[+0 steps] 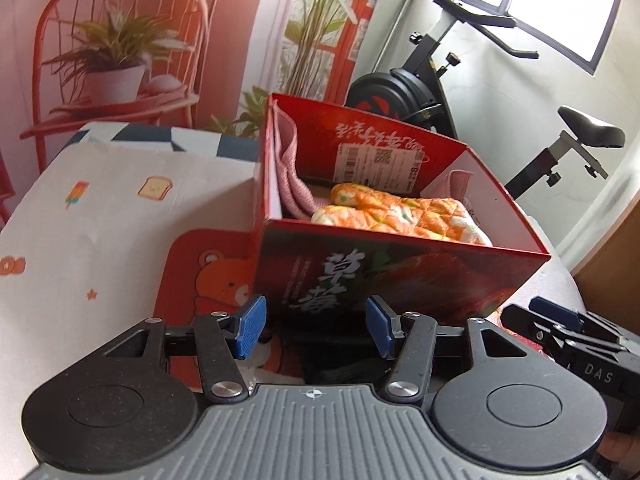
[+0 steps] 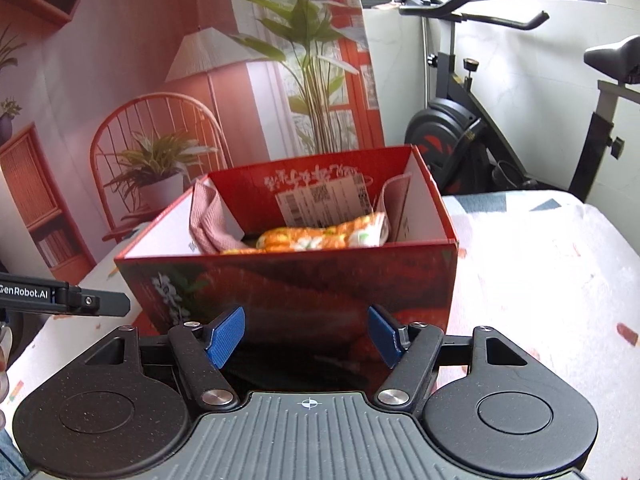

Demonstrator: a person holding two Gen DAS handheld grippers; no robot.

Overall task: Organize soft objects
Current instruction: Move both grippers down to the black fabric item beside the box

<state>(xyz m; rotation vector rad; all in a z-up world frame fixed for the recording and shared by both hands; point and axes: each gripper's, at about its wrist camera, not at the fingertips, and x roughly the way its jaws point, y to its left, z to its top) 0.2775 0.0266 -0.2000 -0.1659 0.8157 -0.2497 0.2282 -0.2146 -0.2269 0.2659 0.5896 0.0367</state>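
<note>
Left wrist view: the left gripper (image 1: 314, 326) has its jaws about half open with nothing between the blue pads (image 1: 250, 326). Straight ahead of them, close to the pad tips, stands the open red cardboard box printed with strawberries (image 1: 400, 276), on a table covered by a white cloth with small cartoon prints (image 1: 100, 220). Whether the jaws touch the box wall cannot be told. Inside the box, well beyond the jaws, lies the folded orange quilted cloth with white and green flowers (image 1: 404, 218), flat on the bottom towards the box's right side. A pink ribbed knitted cloth (image 1: 294, 184) leans up the box's left wall, and a second bit of pink shows at the far right inner corner. A red mat with an orange bear drawn on it (image 1: 212, 276) lies under the box's near left corner. The right gripper (image 1: 560, 320) shows at the lower right of this view, beside the box's near right corner.

Right wrist view: the right gripper's jaws are likewise about half open and empty, with the box's near wall directly in front of them. The orange cloth sits inside, above and beyond the jaws, blurred; the pink cloth hangs against the left wall. The left gripper shows at the left edge, beside the box. An exercise bike (image 2: 480, 128) stands beyond the table's far edge.
</note>
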